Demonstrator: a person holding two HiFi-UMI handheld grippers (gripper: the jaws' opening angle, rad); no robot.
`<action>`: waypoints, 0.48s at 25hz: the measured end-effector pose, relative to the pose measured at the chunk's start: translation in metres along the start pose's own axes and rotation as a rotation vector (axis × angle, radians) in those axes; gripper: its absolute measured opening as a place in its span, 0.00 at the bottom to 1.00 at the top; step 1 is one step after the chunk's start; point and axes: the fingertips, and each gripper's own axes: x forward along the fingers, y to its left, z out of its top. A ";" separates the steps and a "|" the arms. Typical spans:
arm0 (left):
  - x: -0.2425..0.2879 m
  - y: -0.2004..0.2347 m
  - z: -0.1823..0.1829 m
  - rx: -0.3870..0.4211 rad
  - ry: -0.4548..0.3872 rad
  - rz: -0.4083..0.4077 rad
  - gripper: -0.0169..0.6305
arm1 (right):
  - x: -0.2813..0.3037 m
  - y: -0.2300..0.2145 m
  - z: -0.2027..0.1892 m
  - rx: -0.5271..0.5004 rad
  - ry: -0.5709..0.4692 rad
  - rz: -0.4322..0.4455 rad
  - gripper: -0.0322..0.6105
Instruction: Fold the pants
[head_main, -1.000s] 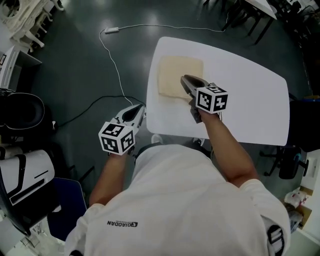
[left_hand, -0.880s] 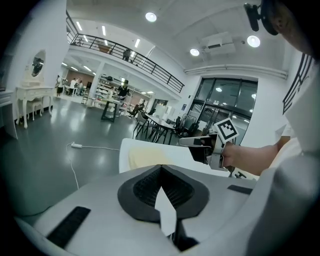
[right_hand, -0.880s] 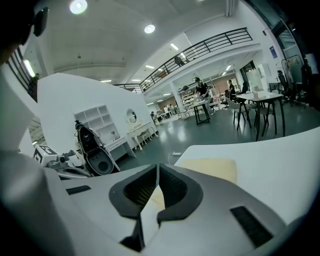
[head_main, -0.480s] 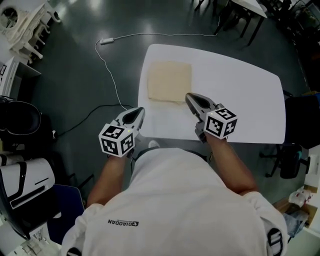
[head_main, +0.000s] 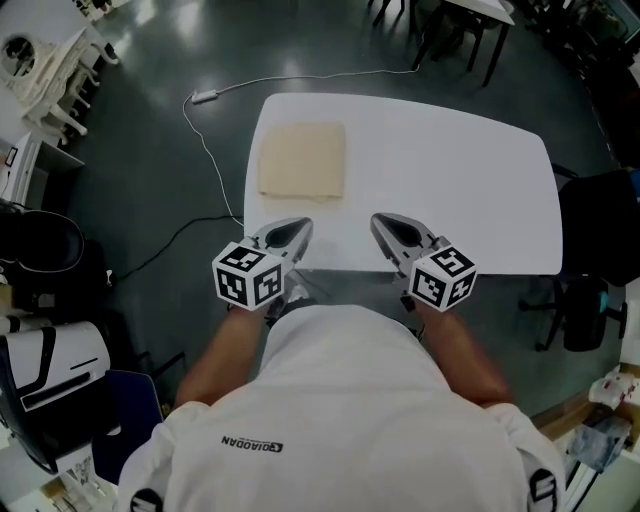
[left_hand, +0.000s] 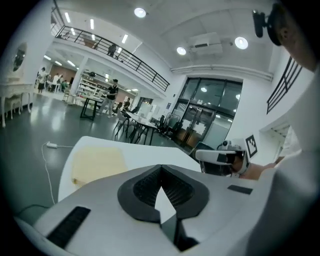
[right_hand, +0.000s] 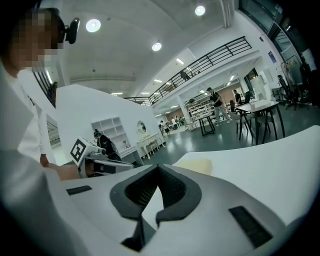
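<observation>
White table top (head_main: 450, 180) across the middle of the head view, over dark glossy floor (head_main: 140, 180), with a thin white cable (head_main: 205, 97) trailing at the far left.

On the far left part of that top, beige pants (head_main: 302, 160), already folded to a flat, neat rectangle. Lying alone, with nothing touching.

Nearer, over the near edge of the table, left gripper (head_main: 304, 226) and right gripper (head_main: 378, 220), side by side and well apart from the pants. Both clenched at the tips and grasping nothing; only bare table top visible in the small gap behind the pads.

One second ago, right gripper reaching over the near right corner of the pants with jaws a little apart, and left gripper hanging beyond the table's left edge. Since then, both drawn back toward the person, and the right one closed on nothing.

Judged from this: last fold finished and let go. Probably nothing left to do except perhaps smoothing.
</observation>
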 end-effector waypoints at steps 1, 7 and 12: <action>0.006 -0.014 0.000 -0.019 -0.012 -0.011 0.06 | -0.014 -0.003 -0.001 -0.007 -0.001 0.004 0.08; 0.022 -0.077 -0.016 0.015 -0.012 0.026 0.06 | -0.086 -0.019 -0.010 -0.040 -0.012 0.018 0.08; 0.000 -0.101 -0.035 0.041 -0.003 0.094 0.06 | -0.108 -0.007 -0.023 -0.017 -0.016 0.053 0.08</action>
